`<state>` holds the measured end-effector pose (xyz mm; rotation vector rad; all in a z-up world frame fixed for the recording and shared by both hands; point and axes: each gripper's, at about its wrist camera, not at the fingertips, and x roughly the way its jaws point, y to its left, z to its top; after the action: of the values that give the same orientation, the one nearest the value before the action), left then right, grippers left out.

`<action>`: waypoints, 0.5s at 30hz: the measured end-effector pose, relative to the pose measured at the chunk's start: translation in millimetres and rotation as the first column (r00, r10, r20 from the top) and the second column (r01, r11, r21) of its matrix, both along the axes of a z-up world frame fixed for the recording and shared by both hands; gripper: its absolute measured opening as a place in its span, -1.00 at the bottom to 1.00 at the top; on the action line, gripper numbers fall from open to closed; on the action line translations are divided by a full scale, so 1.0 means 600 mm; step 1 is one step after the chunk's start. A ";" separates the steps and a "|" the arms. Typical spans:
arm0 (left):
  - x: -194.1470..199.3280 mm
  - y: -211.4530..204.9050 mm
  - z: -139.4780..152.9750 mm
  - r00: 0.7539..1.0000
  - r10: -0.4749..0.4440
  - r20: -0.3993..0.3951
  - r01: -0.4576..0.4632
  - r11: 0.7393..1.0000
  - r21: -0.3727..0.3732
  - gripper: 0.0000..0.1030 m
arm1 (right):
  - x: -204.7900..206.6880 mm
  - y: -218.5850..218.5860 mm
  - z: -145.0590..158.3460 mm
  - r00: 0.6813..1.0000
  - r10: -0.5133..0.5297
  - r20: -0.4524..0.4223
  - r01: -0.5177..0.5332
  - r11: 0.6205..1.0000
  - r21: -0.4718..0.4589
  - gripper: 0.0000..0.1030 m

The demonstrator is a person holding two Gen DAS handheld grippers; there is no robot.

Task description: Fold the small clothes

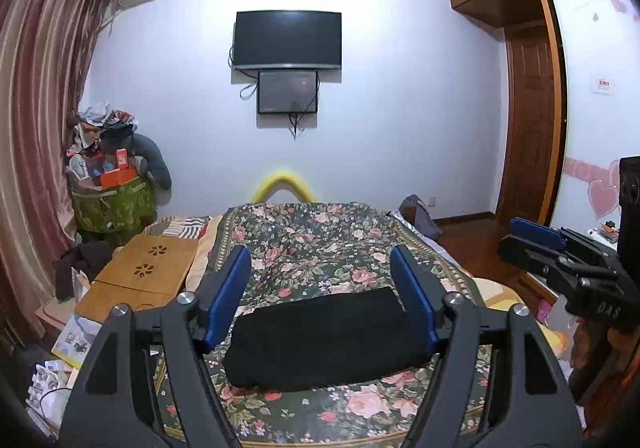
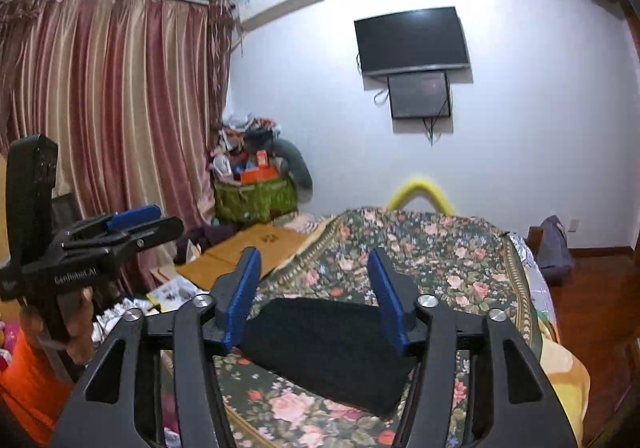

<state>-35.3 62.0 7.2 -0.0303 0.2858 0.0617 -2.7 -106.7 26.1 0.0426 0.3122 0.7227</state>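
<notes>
Both grippers are matte black plastic with triangular cut-outs in their arms and round silver screws at the pivots. The left gripper and right gripper carry flat blue fingers. White lettering marks each body's side. A bare hand shows beside an orange sleeve.

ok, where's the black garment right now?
The black garment lies folded on the floral bedspread, low in both wrist views, beyond each open gripper.

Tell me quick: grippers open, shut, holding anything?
Left gripper: open, empty, above the folded black cloth garment.
Right gripper: open, empty, above the same garment.
</notes>
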 end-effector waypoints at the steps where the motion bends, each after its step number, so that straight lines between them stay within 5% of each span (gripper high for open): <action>1: -0.006 -0.003 0.000 1.000 -0.001 0.005 0.001 1.000 -0.004 0.56 | -0.007 0.000 -0.001 1.000 -0.009 0.008 0.009 1.000 -0.004 0.25; 4: -0.023 -0.005 0.001 1.000 0.002 0.022 -0.001 1.000 -0.017 0.86 | -0.022 0.003 -0.005 0.999 -0.044 0.030 0.045 0.999 -0.025 0.59; 9: -0.033 -0.007 0.002 0.999 0.019 0.041 -0.018 0.999 -0.031 0.98 | -0.021 -0.002 -0.005 0.996 -0.085 0.041 0.086 0.996 -0.017 0.98; 15: -0.031 -0.004 -0.002 0.999 0.021 0.040 -0.020 0.999 -0.034 0.98 | -0.024 -0.005 0.001 0.994 -0.096 0.058 0.097 0.995 -0.022 0.99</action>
<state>-53.8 59.8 5.9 -0.0680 0.2459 0.0767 -16.9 -109.5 26.4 0.0134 0.2624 0.6227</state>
